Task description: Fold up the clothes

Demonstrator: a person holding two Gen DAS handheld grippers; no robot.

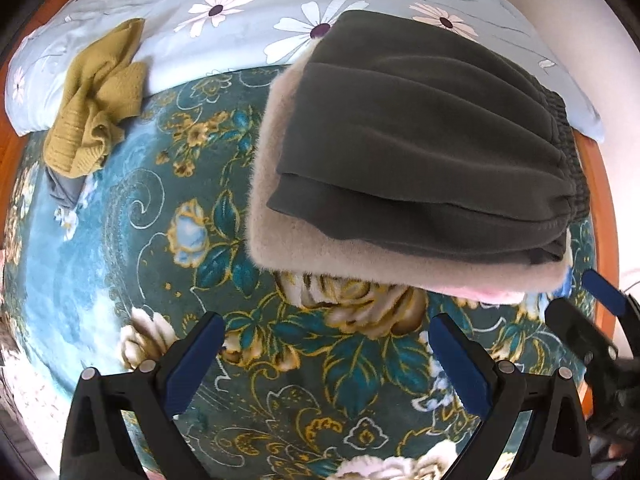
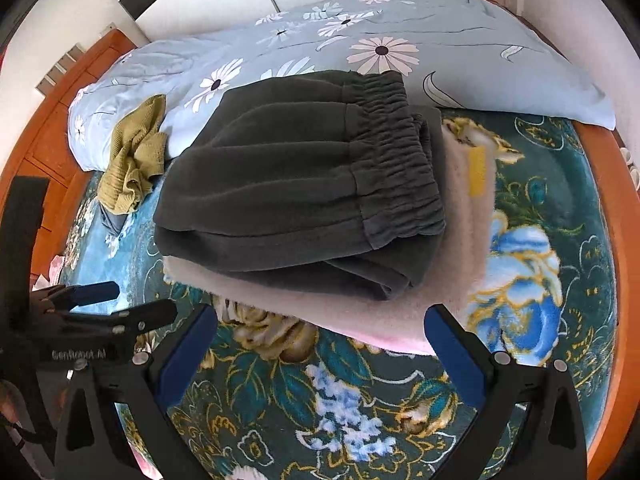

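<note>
Folded dark trousers [image 2: 296, 200] lie on a folded beige fleece [image 2: 460, 264] near the far right edge of the floral blanket [image 2: 360, 400], just ahead of the left gripper [image 1: 326, 344] and right gripper [image 2: 320, 336], both spread apart and empty, the left one's body reading "GenRobot.AI".

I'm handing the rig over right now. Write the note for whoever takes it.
Left gripper: open, empty, above the blanket.
Right gripper: open, empty, just short of the stack.
Done: dark green trousers folded, lying on the folded beige fleece garment.
Left: the mustard knit top, crumpled at the far left against the daisy duvet, over a grey item.
</note>
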